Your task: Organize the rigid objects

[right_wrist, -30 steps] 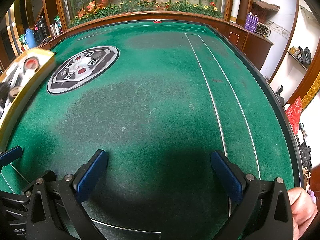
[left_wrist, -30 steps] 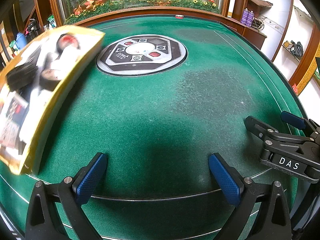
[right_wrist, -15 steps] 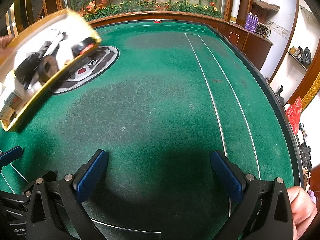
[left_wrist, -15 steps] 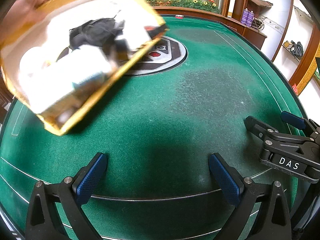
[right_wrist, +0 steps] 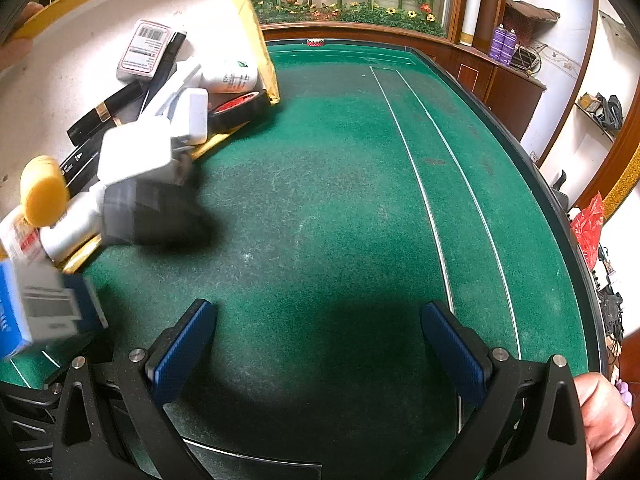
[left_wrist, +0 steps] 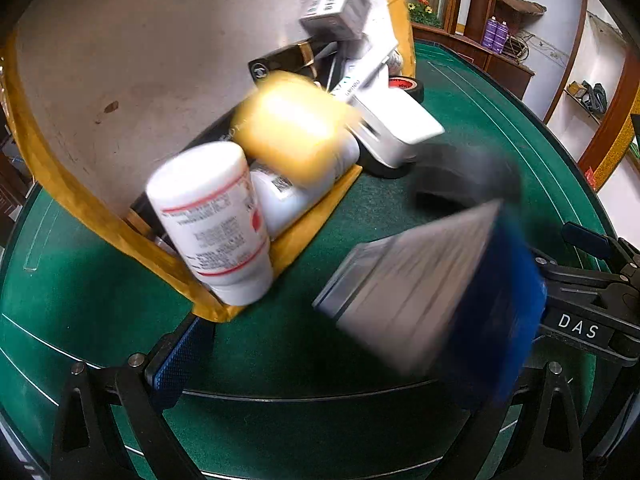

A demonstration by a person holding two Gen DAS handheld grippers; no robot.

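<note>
Rigid objects were mid-spill, so the organizing itself had, by my reading, not begun: nothing lay sorted and neither tool held anything.

At far left, the left hand-held gripper (left_wrist: 320, 364) sat low over the green counter (right_wrist: 340, 184) with its jaws spread wide and empty. Its right pad was hidden behind a blurred blue-and-grey box (left_wrist: 436, 292) that looked caught in mid-fall. Above it, a yellow-rimmed tray (left_wrist: 92, 208) was tipped steeply toward the felt. A fingertip showed on its upper edge in the right wrist view, so a person seemed to be holding it.

Sliding down the tray were a white bottle with red print (left_wrist: 212, 220), a blurred yellow round piece (left_wrist: 292, 128), a white charger-like block (left_wrist: 396, 124), a black-and-gold lipstick tube (left_wrist: 284, 62) and a small barcode carton (left_wrist: 336, 4). A roll of black tape with a red core (right_wrist: 240, 108) lay at the tray's lip, and a dark blurred item (right_wrist: 160, 212) was already down on the counter just beside the tray.

Further right, the counter was bare felt crossed by white lines. The right hand-held gripper (right_wrist: 320, 344) waited there, jaws wide apart and empty, with a hand (right_wrist: 604, 420) at its grip.

Everything was left to do: let the pile settle, then pick and arrange each piece.
</note>
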